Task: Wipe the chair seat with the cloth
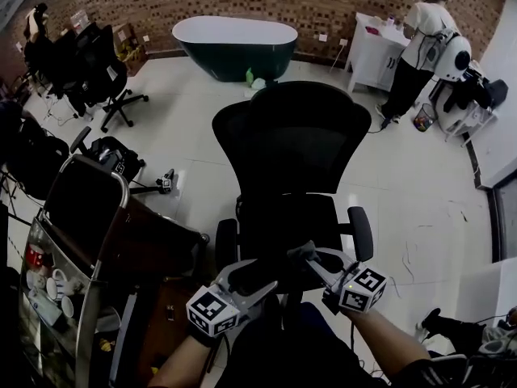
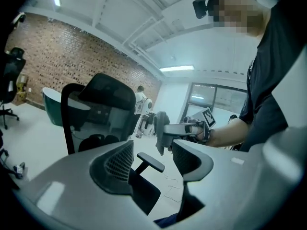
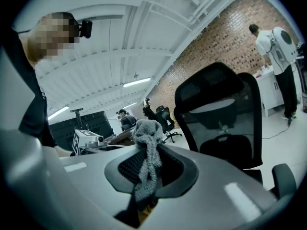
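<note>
Right gripper (image 1: 313,257), one of two, is clamped on the single grey cloth (image 3: 147,150) over the chair seat (image 1: 283,221); left gripper (image 1: 258,278) beside it gapes wide, empty.

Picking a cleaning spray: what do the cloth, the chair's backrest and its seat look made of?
Cloth, pinched in the right gripper: grey terry or microfibre, going by its nubby, matte pile and limp hang. Backrest: probably black mesh in a plastic frame, since the room shows through it. Seat: matte black, fabric or mesh; I cannot tell which.
</note>
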